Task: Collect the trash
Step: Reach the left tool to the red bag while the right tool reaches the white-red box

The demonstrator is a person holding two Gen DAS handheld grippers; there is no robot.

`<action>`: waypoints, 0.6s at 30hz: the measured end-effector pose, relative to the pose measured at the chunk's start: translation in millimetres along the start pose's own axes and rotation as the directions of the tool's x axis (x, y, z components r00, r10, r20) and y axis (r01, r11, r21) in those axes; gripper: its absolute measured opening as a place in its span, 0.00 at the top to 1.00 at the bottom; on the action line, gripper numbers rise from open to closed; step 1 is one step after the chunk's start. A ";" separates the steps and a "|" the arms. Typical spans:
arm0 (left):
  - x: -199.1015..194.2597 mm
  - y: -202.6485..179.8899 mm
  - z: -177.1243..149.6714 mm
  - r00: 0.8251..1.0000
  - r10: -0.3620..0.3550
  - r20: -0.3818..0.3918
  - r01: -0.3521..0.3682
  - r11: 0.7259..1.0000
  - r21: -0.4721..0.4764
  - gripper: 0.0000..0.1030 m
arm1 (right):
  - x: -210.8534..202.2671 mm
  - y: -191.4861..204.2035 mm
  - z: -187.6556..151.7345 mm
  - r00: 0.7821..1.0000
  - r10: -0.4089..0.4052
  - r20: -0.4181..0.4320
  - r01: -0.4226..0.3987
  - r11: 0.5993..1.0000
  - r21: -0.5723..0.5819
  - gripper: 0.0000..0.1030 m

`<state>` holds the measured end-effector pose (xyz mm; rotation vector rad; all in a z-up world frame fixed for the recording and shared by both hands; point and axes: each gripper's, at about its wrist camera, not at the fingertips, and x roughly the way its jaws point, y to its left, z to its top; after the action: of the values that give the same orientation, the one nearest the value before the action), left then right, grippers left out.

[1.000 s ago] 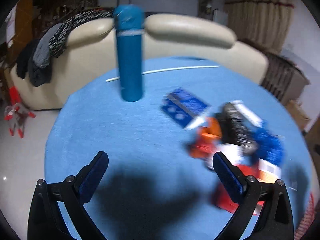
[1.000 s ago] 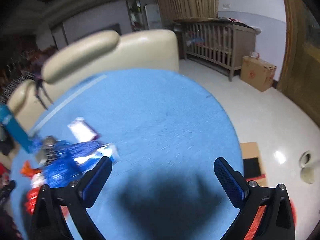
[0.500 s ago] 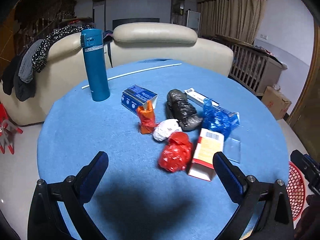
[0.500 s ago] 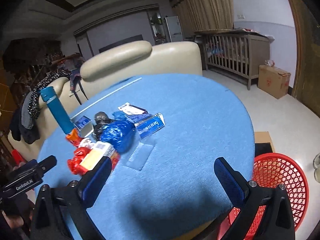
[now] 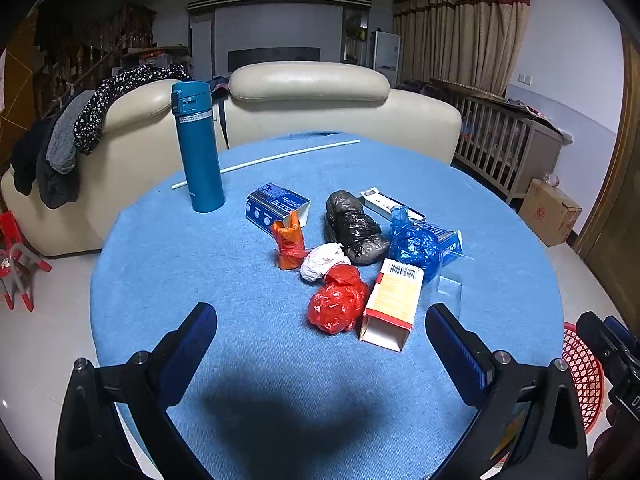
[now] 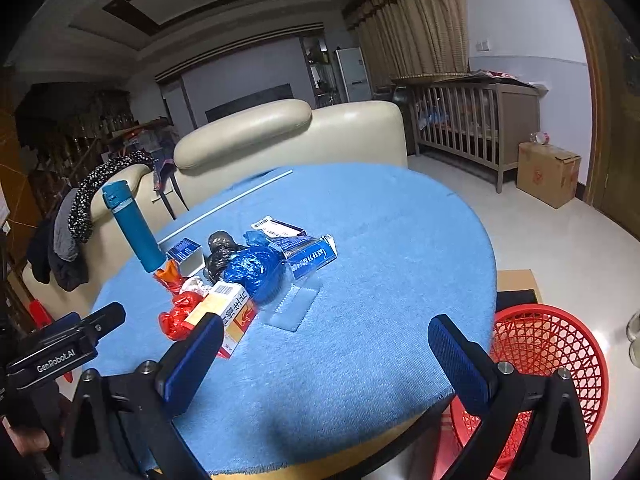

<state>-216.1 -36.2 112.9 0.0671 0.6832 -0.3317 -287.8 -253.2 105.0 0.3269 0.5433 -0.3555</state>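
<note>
since the blurred sweep a second ago both views have settled and pulled back, so the whole pile of trash now sits ahead of the grippers rather than off to one side.

going left to right on the round blue table [image 5: 168,264]: a teal flask [image 5: 199,148] stands upright near the far left, a white rod [image 5: 264,159] lying behind it. then a blue box [image 5: 276,207], an orange bag [image 5: 289,242] touching its front, a white wad [image 5: 322,261], a red bag [image 5: 338,300] nearest the left gripper [image 5: 320,344], a black bag [image 5: 354,226], an orange-and-white carton [image 5: 394,304] just beside the red bag, and a blue bag [image 5: 416,246] against a blue-and-white carton [image 6: 310,254]. a clear flat wrapper [image 6: 296,306] lies right of the pile.

the left gripper hangs wide apart above the near table edge, holding nothing. the right gripper [image 6: 326,354] is likewise spread wide and empty, over the table's right side. a red mesh basket [image 6: 552,344] stands on the floor beside the table, at the far right.
</note>
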 end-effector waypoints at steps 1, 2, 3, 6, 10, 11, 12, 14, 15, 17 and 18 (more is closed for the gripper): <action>-1.0 -0.4 -0.5 1.000 0.001 0.001 -0.001 1.000 0.000 0.00 | -0.8 0.3 -0.5 1.000 0.000 0.003 0.000 1.000 0.000 0.00; -2.3 -1.1 -0.8 1.000 0.001 0.003 -0.001 1.000 0.001 0.00 | -1.9 0.0 -0.3 1.000 0.002 0.003 -0.002 1.000 0.000 0.00; -3.6 -1.4 -0.8 1.000 0.002 0.006 -0.002 1.000 0.002 0.00 | -2.3 -0.3 0.1 1.000 0.002 0.003 -0.002 1.000 0.001 0.00; -6.2 -3.1 0.3 1.000 0.004 0.012 -0.004 1.000 0.009 0.00 | -2.6 -1.1 1.3 1.000 0.001 0.007 -0.001 1.000 0.007 0.00; -5.5 -5.0 0.3 1.000 0.007 0.013 -0.007 1.000 0.015 0.00 | -2.1 -0.8 0.0 1.000 0.002 0.008 -0.002 1.000 0.005 0.00; -4.9 -5.4 0.1 1.000 0.006 0.011 -0.006 1.000 0.015 0.00 | -1.6 -0.8 -0.3 1.000 0.002 0.005 -0.002 1.000 0.004 0.00; -4.6 -5.7 -0.5 1.000 0.007 0.011 -0.007 1.000 0.016 0.00 | -1.3 -0.9 -0.7 1.000 0.002 0.004 -0.002 1.000 0.003 0.00; -3.6 -6.4 -0.9 1.000 0.009 0.008 -0.009 1.000 0.017 0.00 | -0.7 -1.1 -1.3 1.000 0.001 0.003 -0.001 1.000 0.002 0.00; -3.5 -6.4 -1.0 1.000 0.008 0.007 -0.008 1.000 0.018 0.00 | 0.0 -0.1 -1.2 1.000 0.000 0.002 0.000 1.000 0.002 0.00; -3.7 -7.5 -1.1 1.000 0.009 0.007 -0.009 1.000 0.021 0.00 | 0.8 0.5 -1.6 1.000 0.000 0.000 0.000 1.000 0.002 0.00; -4.1 -7.8 -1.1 1.000 0.009 0.008 -0.009 1.000 0.022 0.00 | 0.7 0.4 -1.4 1.000 0.000 0.000 0.000 1.000 0.003 0.00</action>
<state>-222.2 -42.3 115.0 0.0896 0.6717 -0.3305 -287.6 -252.5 103.5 0.3295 0.5428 -0.3561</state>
